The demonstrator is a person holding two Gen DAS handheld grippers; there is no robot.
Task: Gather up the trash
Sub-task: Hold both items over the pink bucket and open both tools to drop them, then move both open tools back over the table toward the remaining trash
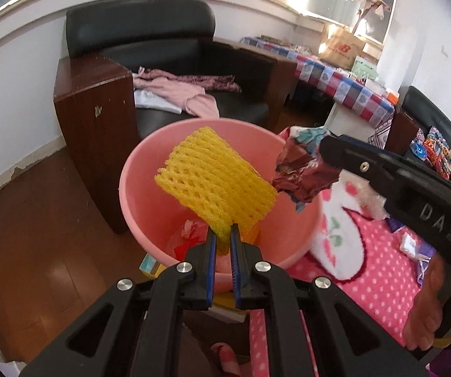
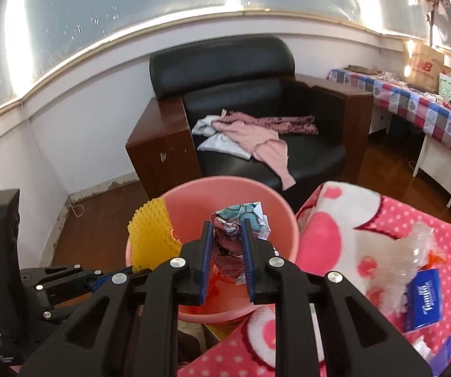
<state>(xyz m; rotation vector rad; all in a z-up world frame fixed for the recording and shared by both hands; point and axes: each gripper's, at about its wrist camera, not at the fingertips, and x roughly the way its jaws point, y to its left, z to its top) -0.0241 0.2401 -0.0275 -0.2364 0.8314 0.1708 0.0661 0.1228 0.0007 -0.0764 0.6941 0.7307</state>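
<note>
A pink bucket stands on the floor beside the bed, with red trash at its bottom. My left gripper is shut on a yellow foam fruit net and holds it over the bucket. My right gripper is shut on a crumpled dark red and blue wrapper above the bucket. The right gripper's body and the wrapper also show at the bucket's right rim in the left wrist view. The net also shows in the right wrist view.
A pink polka-dot blanket covers the bed at right, with clear plastic and a blue tissue pack on it. A black armchair with clothes stands behind the bucket. A table with a checked cloth is at far right.
</note>
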